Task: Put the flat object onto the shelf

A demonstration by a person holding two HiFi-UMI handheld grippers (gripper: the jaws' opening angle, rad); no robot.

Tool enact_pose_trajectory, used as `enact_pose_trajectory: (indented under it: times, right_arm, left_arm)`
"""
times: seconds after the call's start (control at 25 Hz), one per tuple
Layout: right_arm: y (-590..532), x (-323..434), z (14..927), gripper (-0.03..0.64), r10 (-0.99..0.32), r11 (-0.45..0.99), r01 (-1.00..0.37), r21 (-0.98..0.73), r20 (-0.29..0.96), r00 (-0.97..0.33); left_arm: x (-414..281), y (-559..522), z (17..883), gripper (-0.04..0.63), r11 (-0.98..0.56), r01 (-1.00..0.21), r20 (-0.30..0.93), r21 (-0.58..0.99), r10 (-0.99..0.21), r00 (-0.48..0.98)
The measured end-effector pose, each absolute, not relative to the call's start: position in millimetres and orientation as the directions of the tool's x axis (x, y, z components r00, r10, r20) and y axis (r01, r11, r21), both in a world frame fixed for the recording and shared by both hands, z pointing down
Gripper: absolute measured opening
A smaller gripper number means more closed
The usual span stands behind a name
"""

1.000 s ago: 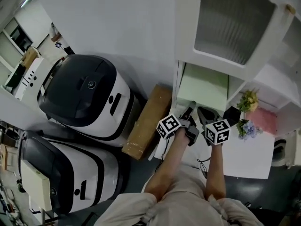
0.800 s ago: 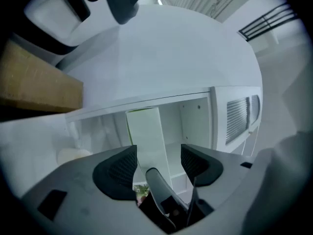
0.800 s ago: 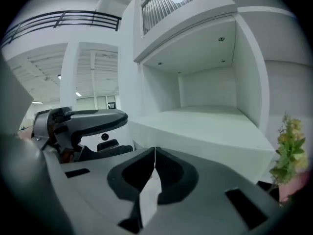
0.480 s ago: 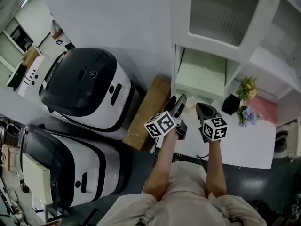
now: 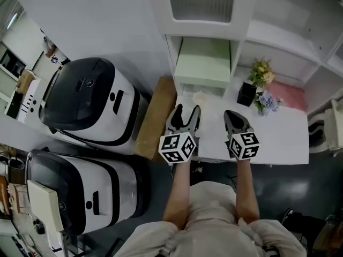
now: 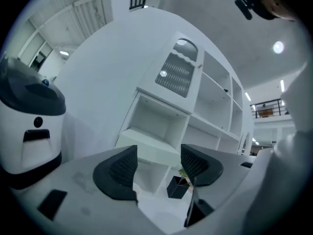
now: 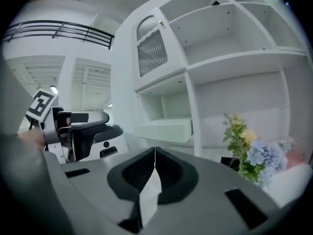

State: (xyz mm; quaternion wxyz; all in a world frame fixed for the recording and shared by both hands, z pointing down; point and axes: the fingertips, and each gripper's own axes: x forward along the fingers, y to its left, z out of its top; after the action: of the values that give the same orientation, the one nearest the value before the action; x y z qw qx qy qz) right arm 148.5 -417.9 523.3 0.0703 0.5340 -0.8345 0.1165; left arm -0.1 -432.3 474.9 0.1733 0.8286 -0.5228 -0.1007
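Note:
The flat object is a pale green slab [image 5: 203, 63] lying in the lower left bay of the white shelf unit [image 5: 241, 33]; the right gripper view shows this slab [image 7: 164, 129] resting on the bay's floor. My left gripper [image 5: 185, 115] hovers over the near left corner of the white table [image 5: 278, 143], open and empty, a short way in front of that bay. In its own view the left gripper [image 6: 159, 163] frames the shelf between spread jaws. My right gripper [image 5: 234, 121] is beside it over the table, shut on nothing, and the right gripper [image 7: 155, 153] shows its jaws pressed together.
A black pot [image 5: 247, 93] with yellow and blue flowers [image 5: 262, 87] and a pink item [image 5: 292, 95] stand at the table's back. A small round thing [image 5: 199, 97] lies near the bay. A cardboard box [image 5: 153, 116] and two big white-and-black machines [image 5: 86, 100] stand left.
Both grippers have drawn back from the shelf bay toward the person. The left one, close to the green slab before, now stands open and clear of it. The slab stays in the bay.

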Motion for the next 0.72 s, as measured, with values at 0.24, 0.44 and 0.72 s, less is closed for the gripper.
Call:
enact_pose_trajectory:
  times: [0.24, 0.44, 0.72]
  right_arm:
    - [-352.5, 174.4, 516.8, 0.069, -0.893, 0.372, -0.92, -0.123, 0.225, -0.391]
    - [-308.0, 183.8, 507.5, 0.069, -0.904, 0.366, -0.924, -0.108, 0.195, -0.38]
    - [-261.2, 186.0, 501.5, 0.069, -0.908, 0.373, -0.922, -0.108, 0.162, -0.386]
  left_arm:
    - [32.7, -367.9, 480.2, 0.281, -0.419, -0.895, 0.084, 0.156, -0.897, 0.434]
    - [46.5, -322.6, 486.0, 0.282, -0.432, -0.895, 0.104, 0.114, -0.89, 0.443]
    - [46.7, -279.4, 484.9, 0.281, -0.424, -0.9, 0.097, 0.098, -0.896, 0.433]
